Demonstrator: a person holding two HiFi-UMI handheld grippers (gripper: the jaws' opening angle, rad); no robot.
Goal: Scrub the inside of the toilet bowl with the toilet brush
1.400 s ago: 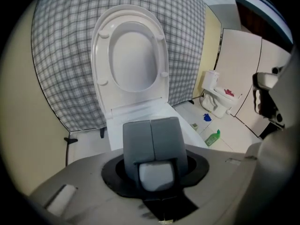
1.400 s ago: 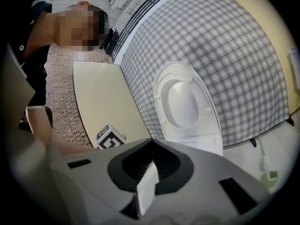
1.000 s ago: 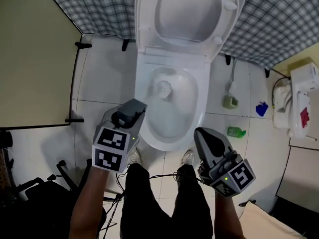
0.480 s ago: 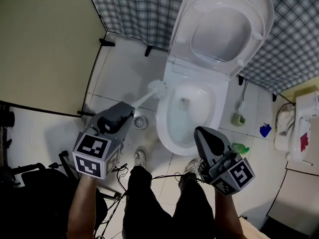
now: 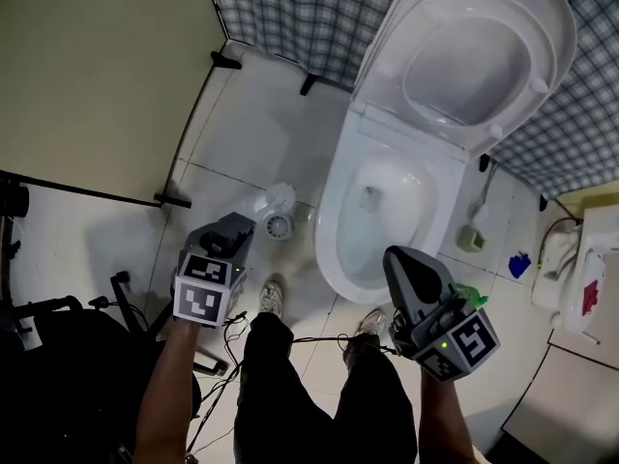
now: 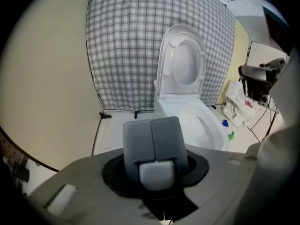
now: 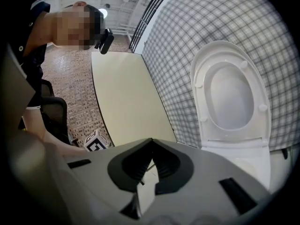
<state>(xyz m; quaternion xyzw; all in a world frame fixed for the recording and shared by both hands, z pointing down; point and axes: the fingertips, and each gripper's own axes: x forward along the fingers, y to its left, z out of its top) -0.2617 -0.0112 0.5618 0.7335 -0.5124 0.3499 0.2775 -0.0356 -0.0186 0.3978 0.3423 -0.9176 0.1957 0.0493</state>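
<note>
Two grippers noted: left gripper clamped on the toilet brush handle, its head held at the floor holder, left of the toilet bowl; right gripper closed, empty. Scrubbing is judged not in hand; for it, the brush must be carried right, over the rim.

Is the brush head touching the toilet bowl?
Apart. In the head view the brush head hangs over floor tiles, with bare tile between it and the toilet bowl.

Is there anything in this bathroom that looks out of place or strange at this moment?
Yes. The toilet brush, held by the left gripper, has its head over the floor tiles beside the floor drain, outside the toilet bowl, so it may drip there.
</note>
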